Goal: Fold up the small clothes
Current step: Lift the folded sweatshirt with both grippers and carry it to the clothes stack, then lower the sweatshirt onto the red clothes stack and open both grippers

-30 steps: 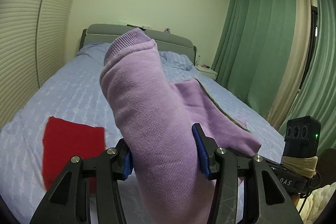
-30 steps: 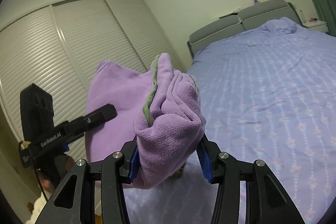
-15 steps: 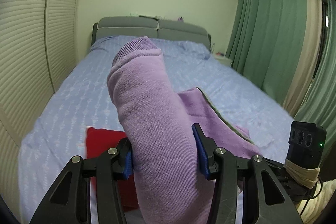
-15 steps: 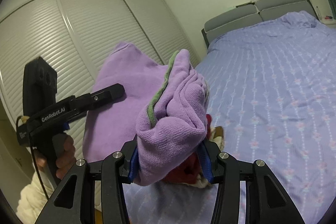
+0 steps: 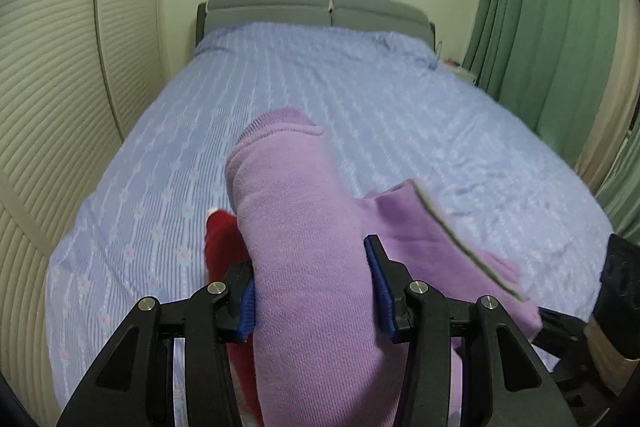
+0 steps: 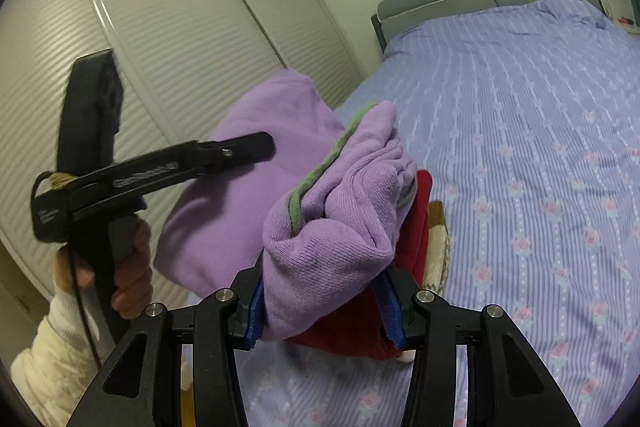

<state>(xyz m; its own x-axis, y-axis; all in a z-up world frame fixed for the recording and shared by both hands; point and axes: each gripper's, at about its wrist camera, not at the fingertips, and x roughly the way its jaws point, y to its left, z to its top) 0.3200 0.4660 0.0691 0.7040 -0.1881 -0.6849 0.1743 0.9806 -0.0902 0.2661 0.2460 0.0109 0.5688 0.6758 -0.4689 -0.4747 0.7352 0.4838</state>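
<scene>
A lilac knitted garment (image 5: pixel 304 251) with a green edge trim is held up between both grippers above the near end of the bed. My left gripper (image 5: pixel 310 297) is shut on one bunched part of it. My right gripper (image 6: pixel 324 301) is shut on another bunched part (image 6: pixel 336 227); the garment's body hangs to the left behind the left gripper's handle (image 6: pixel 160 171). A red garment (image 5: pixel 222 247) lies on the bed right under the lilac one, also in the right wrist view (image 6: pixel 352 327), partly hidden.
The bed (image 5: pixel 360 115) has a blue striped floral cover and a grey headboard (image 5: pixel 312 7). White louvred wardrobe doors (image 6: pixel 168 39) stand to the left, green curtains (image 5: pixel 532 27) to the right. A patterned cream item (image 6: pixel 438 251) lies beside the red garment.
Both grippers have carried the lilac garment towards and lower over the red garment, which now sits directly under them. Both grips are unchanged.
</scene>
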